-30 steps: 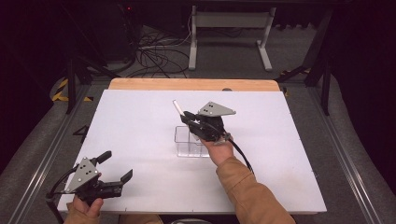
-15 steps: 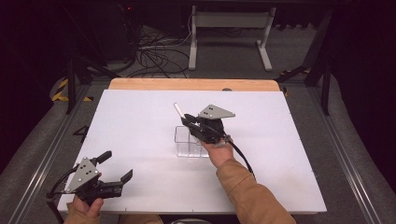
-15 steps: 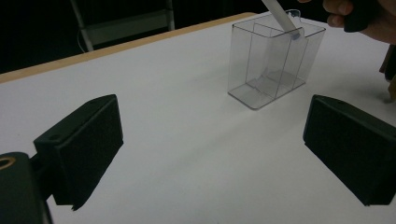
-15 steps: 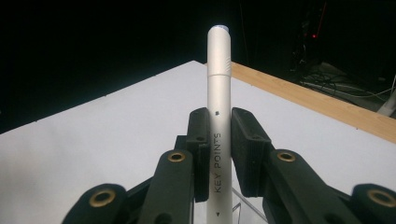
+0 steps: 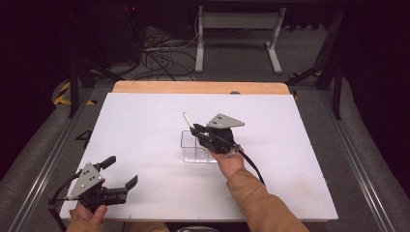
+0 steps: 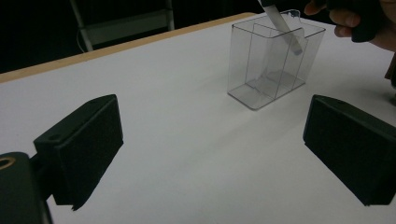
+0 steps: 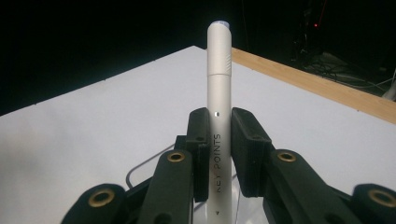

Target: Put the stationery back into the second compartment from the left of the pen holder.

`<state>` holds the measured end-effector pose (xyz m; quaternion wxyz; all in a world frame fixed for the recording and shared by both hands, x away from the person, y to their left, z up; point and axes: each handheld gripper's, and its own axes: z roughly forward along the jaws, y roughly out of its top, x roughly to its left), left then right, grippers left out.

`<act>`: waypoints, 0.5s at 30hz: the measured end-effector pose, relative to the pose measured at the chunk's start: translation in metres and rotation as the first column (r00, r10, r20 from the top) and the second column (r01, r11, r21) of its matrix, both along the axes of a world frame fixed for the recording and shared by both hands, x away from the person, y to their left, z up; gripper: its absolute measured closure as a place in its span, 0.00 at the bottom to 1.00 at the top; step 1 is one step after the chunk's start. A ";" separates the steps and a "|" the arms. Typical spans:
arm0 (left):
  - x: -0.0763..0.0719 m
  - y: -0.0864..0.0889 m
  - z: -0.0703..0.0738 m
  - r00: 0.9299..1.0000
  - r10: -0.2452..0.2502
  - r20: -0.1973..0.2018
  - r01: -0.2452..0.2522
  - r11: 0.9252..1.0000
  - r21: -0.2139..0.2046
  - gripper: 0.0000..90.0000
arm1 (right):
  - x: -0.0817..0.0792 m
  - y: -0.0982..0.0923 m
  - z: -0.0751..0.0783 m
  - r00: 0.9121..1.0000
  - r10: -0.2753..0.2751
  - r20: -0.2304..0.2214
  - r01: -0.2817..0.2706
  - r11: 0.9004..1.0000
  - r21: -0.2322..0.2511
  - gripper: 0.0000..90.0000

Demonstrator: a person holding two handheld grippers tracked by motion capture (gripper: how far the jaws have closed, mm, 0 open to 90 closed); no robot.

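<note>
My right gripper (image 5: 195, 129) clamped on a white pen (image 7: 219, 93) over the clear box (image 5: 198, 147) mid-table, my left gripper (image 5: 123, 173) spread wide, holding nothing, near left corner.

My right gripper (image 7: 219, 154) has its jaws clamped on a white pen (image 7: 219, 93), one black pad on each side of the barrel. The pen stands straight up the middle of the frame, capped end at the top, grey "KEY POINTS" lettering running along the barrel between the pads. The white desk (image 7: 93, 135) lies behind, its wooden edge strip (image 7: 317, 86) at the right. Below the jaws I see a clear rounded rim (image 7: 140, 170); can't tell what it belongs to.
</note>
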<state>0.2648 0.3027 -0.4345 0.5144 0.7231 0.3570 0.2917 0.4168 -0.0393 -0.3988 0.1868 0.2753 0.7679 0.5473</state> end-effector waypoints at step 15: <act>0.000 -0.001 0.000 1.000 0.003 -0.002 -0.003 1.000 0.002 0.06 | -0.011 -0.021 0.019 1.000 0.025 0.002 -0.025 1.000 0.016 0.21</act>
